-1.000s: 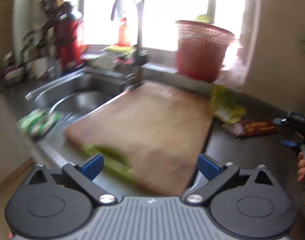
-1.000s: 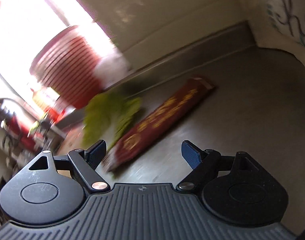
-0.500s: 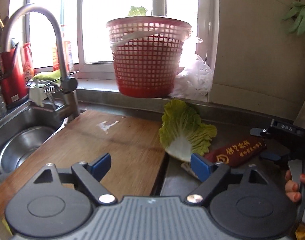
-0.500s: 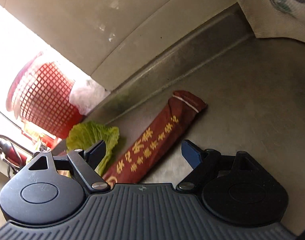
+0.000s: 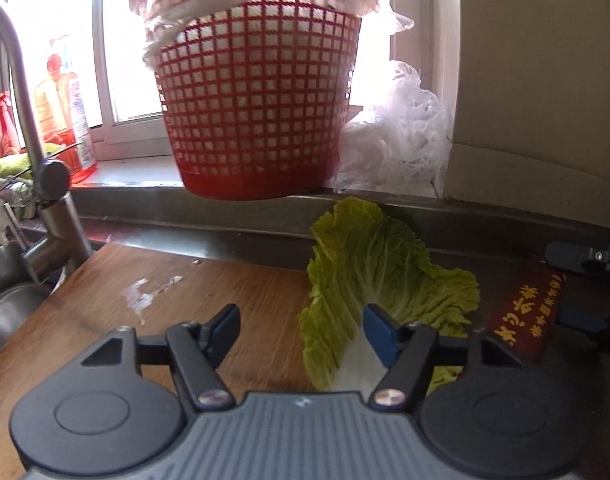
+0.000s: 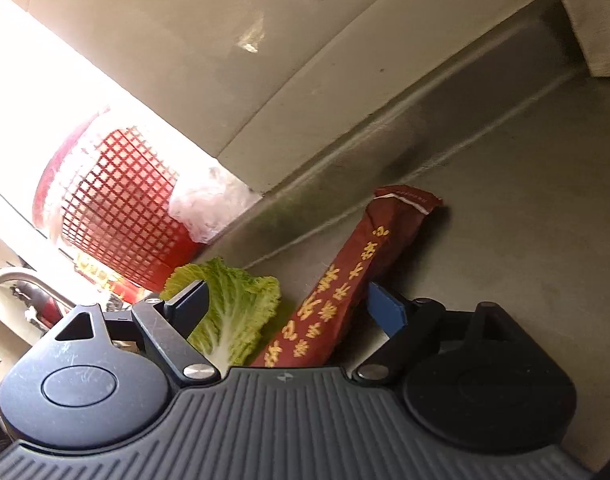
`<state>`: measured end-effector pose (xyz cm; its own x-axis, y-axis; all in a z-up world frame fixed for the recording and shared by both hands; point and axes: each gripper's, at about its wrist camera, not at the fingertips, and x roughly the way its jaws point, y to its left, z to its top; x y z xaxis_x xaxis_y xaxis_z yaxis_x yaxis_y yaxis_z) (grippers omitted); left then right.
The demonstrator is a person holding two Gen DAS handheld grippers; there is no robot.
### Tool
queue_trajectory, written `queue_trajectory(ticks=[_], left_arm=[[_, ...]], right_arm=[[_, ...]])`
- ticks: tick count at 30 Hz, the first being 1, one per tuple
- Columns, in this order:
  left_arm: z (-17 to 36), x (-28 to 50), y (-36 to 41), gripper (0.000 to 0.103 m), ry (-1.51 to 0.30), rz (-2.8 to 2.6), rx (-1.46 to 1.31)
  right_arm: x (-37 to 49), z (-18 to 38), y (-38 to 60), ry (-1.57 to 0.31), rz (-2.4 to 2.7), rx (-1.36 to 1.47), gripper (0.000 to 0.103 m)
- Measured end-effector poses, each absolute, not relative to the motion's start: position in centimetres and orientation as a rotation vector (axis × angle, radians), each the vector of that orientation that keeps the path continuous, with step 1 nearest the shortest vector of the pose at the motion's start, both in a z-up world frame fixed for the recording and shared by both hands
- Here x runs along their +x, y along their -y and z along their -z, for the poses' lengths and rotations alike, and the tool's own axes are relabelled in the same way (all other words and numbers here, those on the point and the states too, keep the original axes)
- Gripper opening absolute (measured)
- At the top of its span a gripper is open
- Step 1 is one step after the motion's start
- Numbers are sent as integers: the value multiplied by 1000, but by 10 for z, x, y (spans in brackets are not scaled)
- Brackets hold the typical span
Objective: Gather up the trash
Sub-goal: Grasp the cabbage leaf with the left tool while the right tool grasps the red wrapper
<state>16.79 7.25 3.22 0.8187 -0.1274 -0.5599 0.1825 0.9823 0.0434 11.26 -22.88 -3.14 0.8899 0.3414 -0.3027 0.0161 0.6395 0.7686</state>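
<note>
A kitchen tabletop (image 6: 525, 240) of dull grey steel runs under a bright window. The left tool (image 5: 301, 330) has its jaws closing over the board (image 5: 165, 312) edge, the leaf (image 5: 369, 280) only partly between them and not yet pinched. The right tool (image 6: 285, 308) is spread around the wrapper (image 6: 345, 280). The leaf looks limp and light, likely to tear; its pale stiff rib seems the best hold. The crinkly red wrapper should crush easily. Behind stands the red mesh basket (image 5: 257, 100), lined with plastic.

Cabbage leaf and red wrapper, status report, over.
Left gripper closing over cabbage leaf, no grip yet. Right gripper open, astride red wrapper. Basket on sill behind. Nothing in the way.
</note>
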Motion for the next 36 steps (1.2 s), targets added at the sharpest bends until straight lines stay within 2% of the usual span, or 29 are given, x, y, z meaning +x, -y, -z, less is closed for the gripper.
queue_trajectory(ticks=[3,10,14,16,18,20,23,25,26,30,31,34,36], left_arm=[[-26,180,-66,59,-595,188,111],[-16,192,-65,36,-623,243,48],[-15,188,-57,34,-610,298,48],[-16,185,-53,34,-607,323,41],[-16,183,-51,34,-602,343,35],[-16,182,-51,34,-596,360,20],[-14,185,-49,34,-587,348,48],[-10,188,-50,34,-576,337,75],[-10,190,-50,34,-576,332,81],[-8,199,-45,34,-603,268,142],[-8,200,-47,30,-605,268,127],[-9,202,-53,4,-600,268,96],[-9,202,-58,2,-602,265,73]], right_arm=[[119,32,227,-449,-269,902,103],[133,35,220,-461,-394,946,103],[130,29,214,-450,-414,902,103],[131,26,207,-464,-414,858,94],[132,24,201,-483,-392,804,66],[133,22,197,-503,-370,768,57],[137,19,184,-539,-328,690,51],[139,16,173,-555,-287,622,39],[139,16,170,-560,-271,597,28],[142,16,159,-567,-240,532,22],[143,17,157,-565,-238,521,22],[140,17,161,-549,-234,516,16],[140,18,164,-532,-228,524,13]])
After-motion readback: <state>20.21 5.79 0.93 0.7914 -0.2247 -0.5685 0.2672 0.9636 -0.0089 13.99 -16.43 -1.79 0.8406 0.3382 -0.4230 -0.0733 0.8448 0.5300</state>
